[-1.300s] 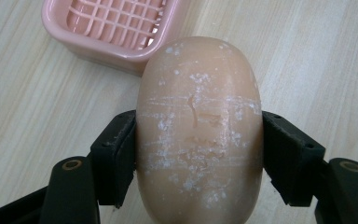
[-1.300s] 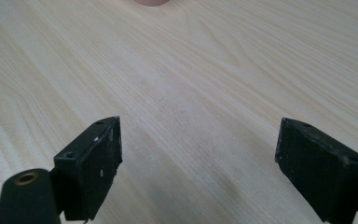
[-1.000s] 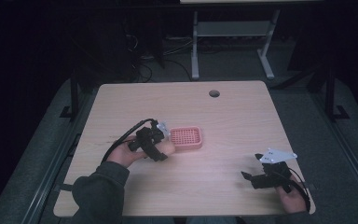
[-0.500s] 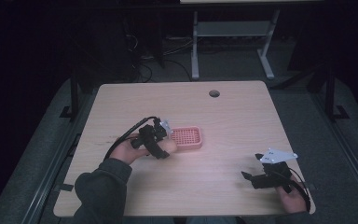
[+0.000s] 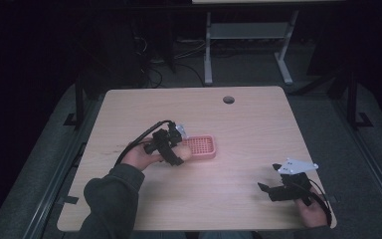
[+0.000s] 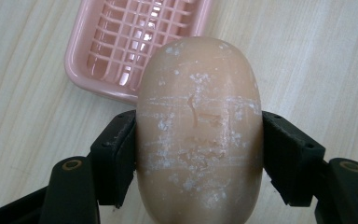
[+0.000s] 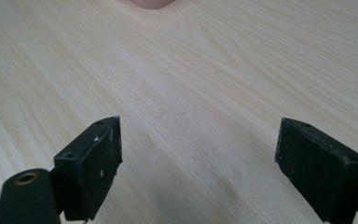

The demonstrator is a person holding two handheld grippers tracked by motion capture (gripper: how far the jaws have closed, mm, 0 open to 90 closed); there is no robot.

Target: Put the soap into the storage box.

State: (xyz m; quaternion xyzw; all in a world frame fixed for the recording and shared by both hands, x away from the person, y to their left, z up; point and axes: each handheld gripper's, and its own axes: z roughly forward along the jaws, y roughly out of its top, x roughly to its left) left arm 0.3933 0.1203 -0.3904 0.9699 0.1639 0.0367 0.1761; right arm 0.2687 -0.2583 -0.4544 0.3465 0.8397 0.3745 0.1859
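The left tool (image 6: 198, 140) grips a soap bar (image 6: 199, 126) beside the pink soap dish (image 6: 121, 42); the right tool (image 7: 198, 154) rests agape over the tabletop (image 7: 191, 70).

Soap bar (image 6: 199, 130): waxy matt beige, scuffed w/ white flaky marks. Soap dish (image 6: 135, 44): glossy pink plastic, grid base. Table (image 7: 205, 88): pale wood-grain laminate, smooth, matt. Gripper pads (image 7: 103, 161): matt black plastic, w/ pale specks.

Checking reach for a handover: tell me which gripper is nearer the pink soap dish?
Left. The left gripper sits beside the pink soap dish; the right gripper sits far off.
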